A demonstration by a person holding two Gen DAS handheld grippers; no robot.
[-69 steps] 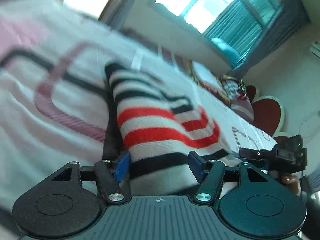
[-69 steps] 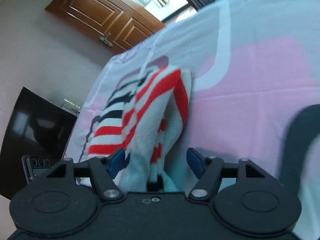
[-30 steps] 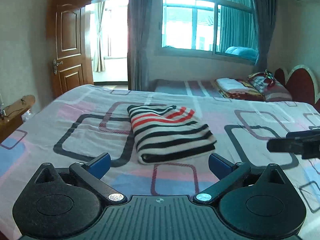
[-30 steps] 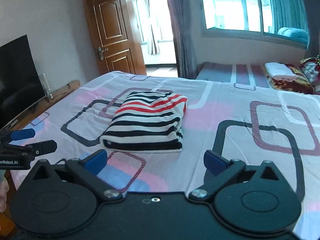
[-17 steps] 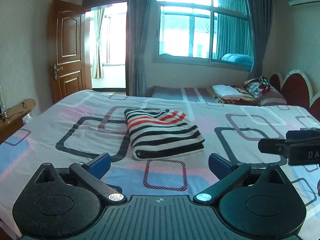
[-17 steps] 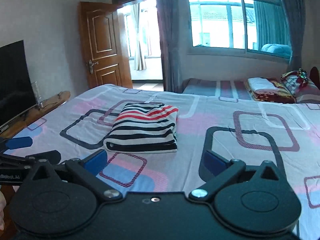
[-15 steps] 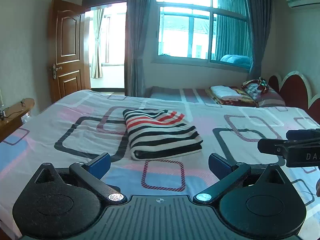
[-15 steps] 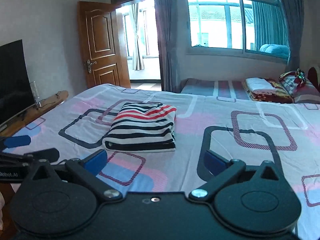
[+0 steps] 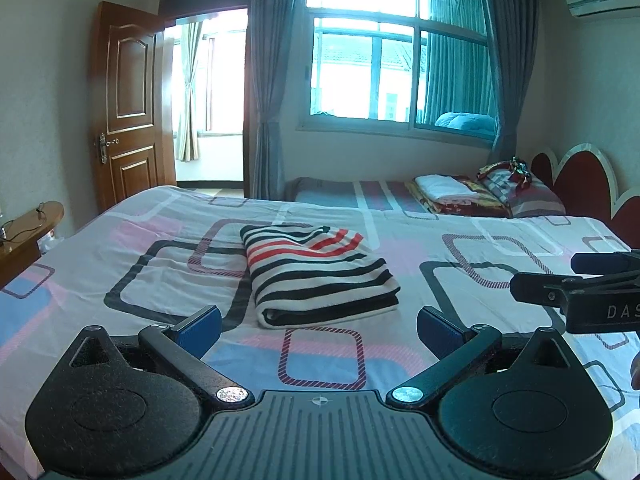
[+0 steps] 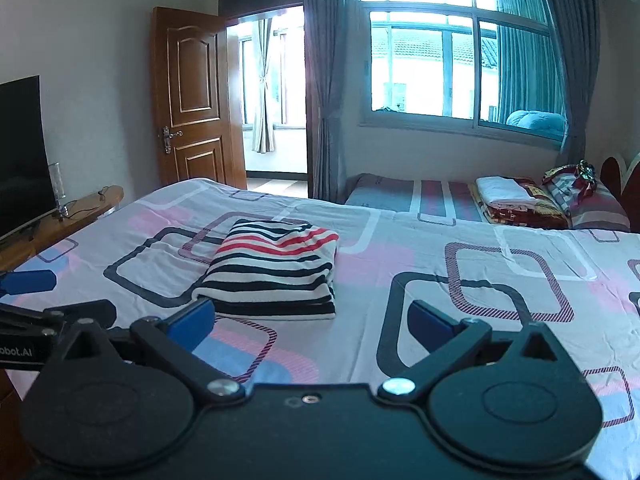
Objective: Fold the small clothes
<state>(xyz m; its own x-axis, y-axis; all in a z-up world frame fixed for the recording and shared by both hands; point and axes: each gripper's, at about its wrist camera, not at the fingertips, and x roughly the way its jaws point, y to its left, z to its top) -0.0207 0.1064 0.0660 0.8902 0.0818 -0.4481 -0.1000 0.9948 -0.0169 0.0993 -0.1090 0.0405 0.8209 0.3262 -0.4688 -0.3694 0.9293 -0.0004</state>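
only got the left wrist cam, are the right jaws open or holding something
observer: open and empty. The right gripper sits short of the striped garment, which lies folded on the bed, and touches nothing.
operator: what's past the wooden shelf on my left, it's cut off for me
observer: a dark tv screen stands on it, against the wall.
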